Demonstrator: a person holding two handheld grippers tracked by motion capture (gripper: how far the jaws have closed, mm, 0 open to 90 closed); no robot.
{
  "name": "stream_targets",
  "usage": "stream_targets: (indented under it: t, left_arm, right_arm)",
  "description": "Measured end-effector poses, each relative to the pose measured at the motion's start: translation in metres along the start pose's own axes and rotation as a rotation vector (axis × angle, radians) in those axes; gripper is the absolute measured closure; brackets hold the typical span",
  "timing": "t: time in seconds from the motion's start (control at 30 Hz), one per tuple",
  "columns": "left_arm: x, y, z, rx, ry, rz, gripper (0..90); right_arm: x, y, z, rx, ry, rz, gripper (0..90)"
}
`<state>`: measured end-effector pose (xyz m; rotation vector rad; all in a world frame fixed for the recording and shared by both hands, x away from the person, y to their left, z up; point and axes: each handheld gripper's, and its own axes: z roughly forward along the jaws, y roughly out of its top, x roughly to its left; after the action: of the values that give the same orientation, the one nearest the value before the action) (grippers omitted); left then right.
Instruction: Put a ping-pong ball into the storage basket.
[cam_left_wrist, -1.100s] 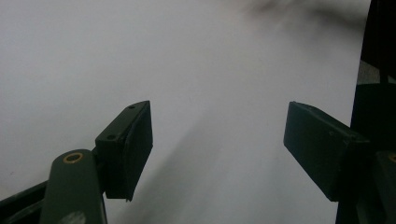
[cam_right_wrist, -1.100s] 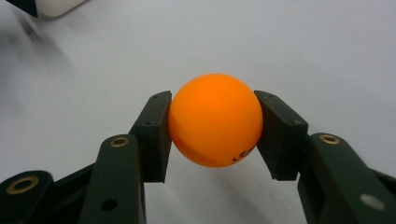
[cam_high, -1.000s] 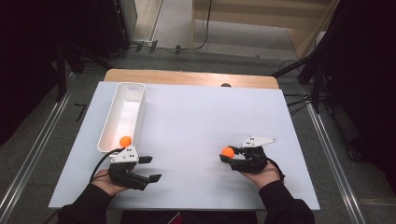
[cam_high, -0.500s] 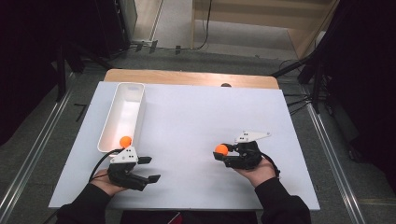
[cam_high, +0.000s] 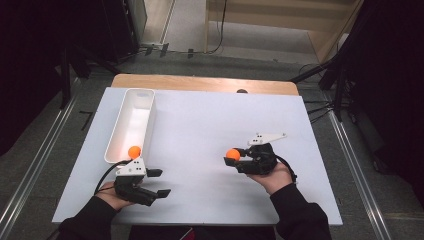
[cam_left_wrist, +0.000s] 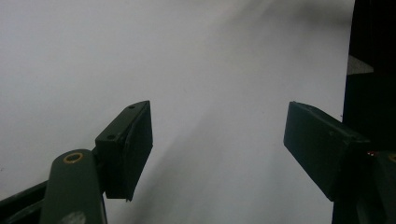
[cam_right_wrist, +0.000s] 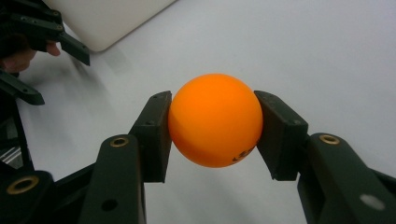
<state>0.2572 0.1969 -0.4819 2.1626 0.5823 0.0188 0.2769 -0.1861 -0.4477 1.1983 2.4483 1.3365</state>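
An orange ball (cam_right_wrist: 215, 119) sits squeezed between the two black pads of my right gripper (cam_right_wrist: 212, 126). In the high view this ball (cam_high: 233, 153) hangs just above the white table, right of centre, with the right gripper (cam_high: 234, 156) pointing left. A second orange ball (cam_high: 134, 151) lies at the near end of the long white tray (cam_high: 146, 116). My left gripper (cam_high: 162, 182) rests near the front left edge, just below the tray, jaws apart. In the left gripper view its gripper (cam_left_wrist: 219, 126) has only bare table between the fingers.
The white table top (cam_high: 200, 125) lies on a wooden table whose far edge (cam_high: 200, 82) shows behind it. In the right gripper view the tray's corner (cam_right_wrist: 107, 18) and the left gripper (cam_right_wrist: 51, 65) appear at the upper left.
My right gripper has carried its orange ball a little to the left and upward off the table. The left gripper and the ball in the tray have stayed put.
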Motion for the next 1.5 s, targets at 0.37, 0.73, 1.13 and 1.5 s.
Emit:
stream_targets:
  t: [0.37,0.73,1.13,1.5]
  left_arm:
    - [-0.004,0.001,0.004,0.001,-0.001,0.006,24.2]
    - [-0.002,0.000,0.002,-0.009,0.004,-0.004,24.2]
    - [-0.002,0.001,0.003,-0.009,-0.004,-0.004,24.2]
    - [-0.003,0.001,0.004,-0.008,-0.009,-0.001,24.2]
  right_arm:
    - [0.005,0.022,0.015,-0.001,0.019,-0.009,48.3]
    - [0.013,0.045,0.032,-0.002,0.040,-0.025,48.3]
    - [0.015,0.064,0.046,0.003,0.049,-0.053,48.3]
    - [0.017,0.084,0.057,0.003,0.059,-0.066,48.3]
